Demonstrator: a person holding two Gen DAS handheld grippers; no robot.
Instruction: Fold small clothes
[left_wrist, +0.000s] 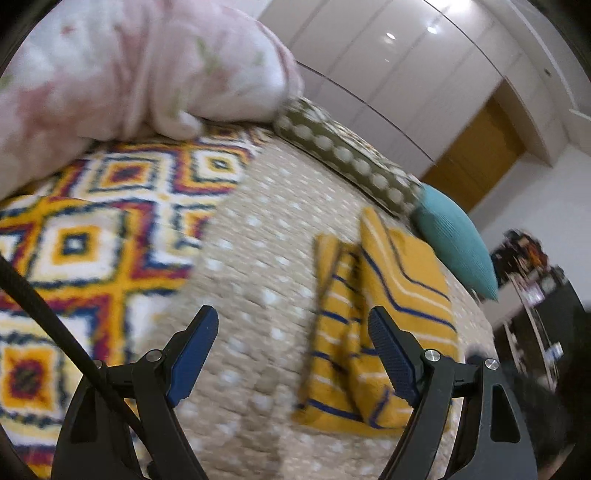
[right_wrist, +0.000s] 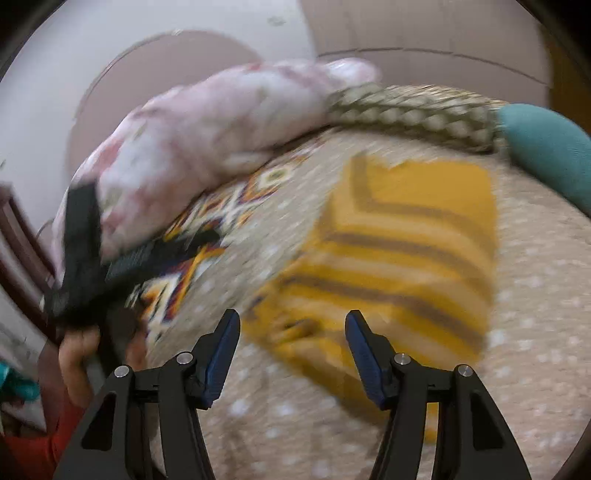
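A small yellow garment with blue and white stripes (left_wrist: 384, 317) lies folded on the beige dotted bedcover (left_wrist: 258, 258), in front of and to the right of my left gripper (left_wrist: 291, 321), which is open and empty above the cover. In the right wrist view the same garment (right_wrist: 399, 243) lies just ahead of my right gripper (right_wrist: 291, 325), which is open and empty. The left gripper (right_wrist: 122, 258), held in a hand, appears blurred at the left of that view.
A pink floral quilt (left_wrist: 129, 66) is heaped at the back left. A patterned yellow, red and blue blanket (left_wrist: 92, 229) lies at the left. An olive dotted pillow (left_wrist: 343, 155) and a teal cushion (left_wrist: 458, 240) lie beyond the garment. White wardrobes stand behind.
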